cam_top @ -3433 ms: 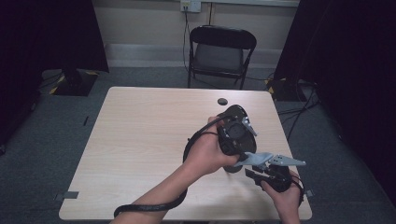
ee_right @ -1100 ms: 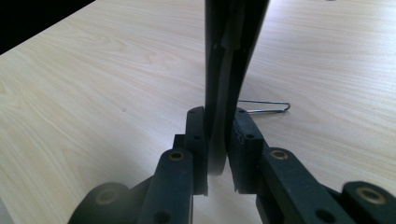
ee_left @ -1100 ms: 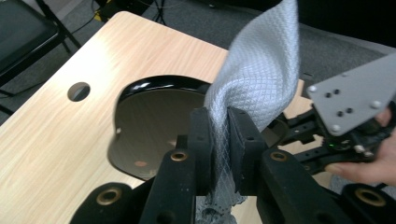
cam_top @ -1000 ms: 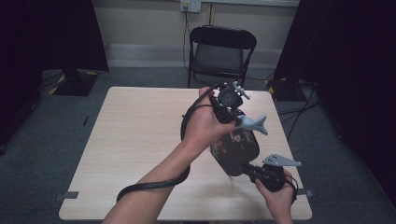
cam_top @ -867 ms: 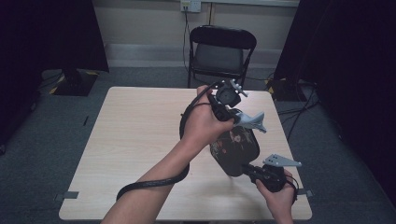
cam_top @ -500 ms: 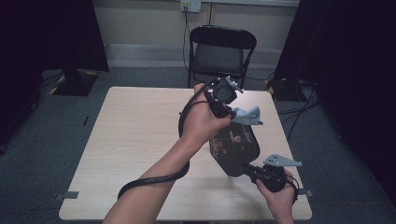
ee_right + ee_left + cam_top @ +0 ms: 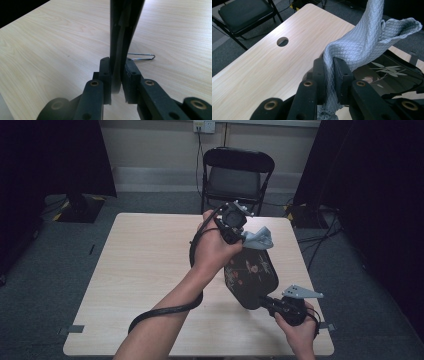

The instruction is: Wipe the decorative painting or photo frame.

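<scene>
A: Where is the tray in the high view?

B: The black lacquered tray (image 7: 251, 276) sits right of centre, held up off the bench (image 7: 145, 270) and tilted, its painted floral face turned toward the camera. Its lower corner points down to the lower right of the frame, where the right gripper (image 7: 274, 304) has it.

A: How does that gripper hold it?

B: In the right gripper view the two black jaws rise from the bottom and pinch the tray's thin edge (image 7: 120, 50) between them; the tray stands upright out of the jaws toward the top of the frame. So the right gripper (image 7: 116, 82) is pressed together on the tray's rim.

A: And the left one?

B: The left gripper (image 7: 243, 236) is at the upper centre of the high view, just above the tray's top edge. It pinches a grey quilted cloth (image 7: 258, 239), which hangs at the tray's upper rim.

A: Does the cloth touch the tray?

B: In the left gripper view the cloth (image 7: 362, 42) rises from between the jaws of the left gripper (image 7: 329, 82) and folds over toward the upper right, with the tray's glossy face (image 7: 392, 75) just beside and below it, at the right of the frame. Whether they touch, I cannot tell.

A: Anything else on the bench?

B: A round cable hole (image 7: 282, 41) at the upper left of the left gripper view, and a thin wire clip (image 7: 141, 57) lying flat just behind the tray in the right gripper view. A black folding chair (image 7: 237, 172) stands beyond the bench's far edge.
</scene>
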A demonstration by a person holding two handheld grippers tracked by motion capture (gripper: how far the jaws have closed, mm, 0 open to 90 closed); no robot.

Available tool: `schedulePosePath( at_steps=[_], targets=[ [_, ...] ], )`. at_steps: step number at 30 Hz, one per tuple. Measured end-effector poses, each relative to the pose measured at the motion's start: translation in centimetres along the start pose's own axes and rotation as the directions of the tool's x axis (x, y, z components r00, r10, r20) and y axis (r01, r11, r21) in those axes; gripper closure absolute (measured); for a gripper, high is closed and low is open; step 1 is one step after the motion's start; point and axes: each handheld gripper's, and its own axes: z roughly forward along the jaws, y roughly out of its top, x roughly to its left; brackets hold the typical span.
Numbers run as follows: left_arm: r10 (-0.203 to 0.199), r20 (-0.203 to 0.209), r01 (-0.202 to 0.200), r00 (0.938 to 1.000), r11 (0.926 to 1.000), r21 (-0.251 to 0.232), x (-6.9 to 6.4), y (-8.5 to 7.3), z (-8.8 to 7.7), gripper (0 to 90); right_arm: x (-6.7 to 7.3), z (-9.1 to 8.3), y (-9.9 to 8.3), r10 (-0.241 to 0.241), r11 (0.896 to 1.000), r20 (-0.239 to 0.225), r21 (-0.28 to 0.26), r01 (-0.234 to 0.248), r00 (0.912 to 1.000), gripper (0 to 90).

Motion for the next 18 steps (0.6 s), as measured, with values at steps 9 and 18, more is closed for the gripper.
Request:
schedulePosePath(
  at_steps=[9, 18],
  targets=[
    [0.006, 0.066, -0.004, 0.9978, 0.9993, -0.037, -0.4, 0.2, -1.0, 81.0, -0.1, 0.0, 0.0, 0.003, 1.0, -0.003, 0.0, -0.003, 1.0, 79.6],
    [0.04, 0.07, -0.035, 0.9968, 0.9966, -0.075, -1.4, 1.4, -2.0, 81.0, -0.1, 0.0, 0.0, 0.002, 1.0, -0.001, 0.0, -0.002, 1.0, 79.6]
  ],
)
